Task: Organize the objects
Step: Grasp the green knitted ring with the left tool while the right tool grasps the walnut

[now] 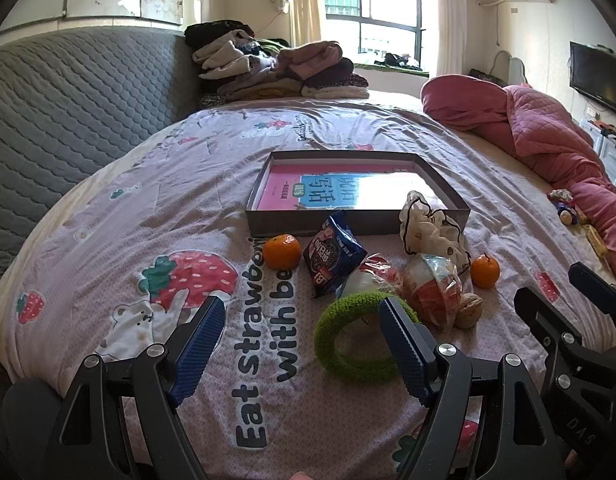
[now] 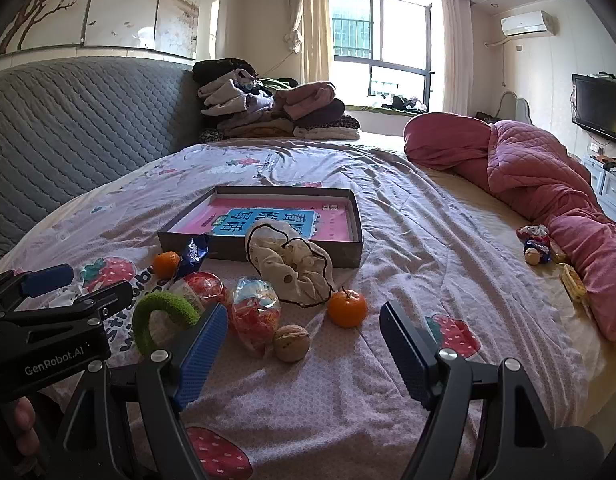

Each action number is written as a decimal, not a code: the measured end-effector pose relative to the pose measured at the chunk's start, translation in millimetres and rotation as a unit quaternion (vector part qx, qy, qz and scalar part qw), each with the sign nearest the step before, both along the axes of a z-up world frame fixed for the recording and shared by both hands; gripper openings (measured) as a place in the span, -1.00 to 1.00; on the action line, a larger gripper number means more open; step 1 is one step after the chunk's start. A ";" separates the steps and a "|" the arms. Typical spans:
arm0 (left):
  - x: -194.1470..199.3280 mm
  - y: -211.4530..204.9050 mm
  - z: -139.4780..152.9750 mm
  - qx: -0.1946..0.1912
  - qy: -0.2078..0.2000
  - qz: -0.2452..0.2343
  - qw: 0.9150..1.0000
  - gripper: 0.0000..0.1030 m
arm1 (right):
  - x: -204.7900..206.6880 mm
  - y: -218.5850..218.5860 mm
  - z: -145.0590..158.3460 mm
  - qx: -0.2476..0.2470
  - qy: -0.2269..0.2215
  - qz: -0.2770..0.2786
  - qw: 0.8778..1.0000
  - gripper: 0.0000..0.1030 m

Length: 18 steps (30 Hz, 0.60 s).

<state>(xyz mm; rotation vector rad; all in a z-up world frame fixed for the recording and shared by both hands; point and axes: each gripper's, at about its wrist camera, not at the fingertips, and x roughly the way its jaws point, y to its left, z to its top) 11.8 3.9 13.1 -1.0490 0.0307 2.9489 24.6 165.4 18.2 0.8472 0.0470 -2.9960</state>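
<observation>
A shallow grey box (image 1: pixel 447 184) (image 2: pixel 347 256) with a pink and blue book inside lies on the bed. In front of it lie two oranges (image 1: pixel 282 251) (image 1: pixel 484 272) (image 2: pixel 347 307), a blue snack packet (image 1: pixel 333 258) (image 2: pixel 194 252), a cream scrunchie (image 1: pixel 431 228) (image 2: pixel 292 264), clear candy bags (image 1: pixel 435 288) (image 2: pixel 254 312), a walnut (image 1: pixel 469 309) (image 2: pixel 291 342) and a green knitted ring (image 1: pixel 347 360) (image 2: pixel 164 312). My left gripper (image 1: pixel 300 344) is open and empty, its right finger at the ring. My right gripper (image 2: pixel 304 348) is open and empty, near the walnut.
A pile of folded clothes (image 1: pixel 276 68) sits at the far end by the grey quilted headboard (image 1: pixel 68 108). A rolled pink quilt (image 2: pixel 547 184) lies along the right side, with small toys (image 2: pixel 535 244) beside it. The bed sheet (image 2: pixel 407 240) is printed with strawberries.
</observation>
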 end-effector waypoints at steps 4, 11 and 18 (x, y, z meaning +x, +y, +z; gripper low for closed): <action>-0.8 0.5 -0.1 0.001 0.000 -0.002 1.000 0.56 | -0.1 0.4 -0.3 0.002 -0.001 0.001 1.000 0.51; -1.4 0.8 -7.0 0.002 -0.013 -0.008 1.000 0.56 | -1.4 3.0 -2.6 0.000 -0.010 0.003 1.000 0.51; -2.5 -1.1 -15.6 0.001 -0.026 -0.008 1.000 0.56 | -2.1 4.3 -7.3 -0.003 -0.021 0.008 1.000 0.51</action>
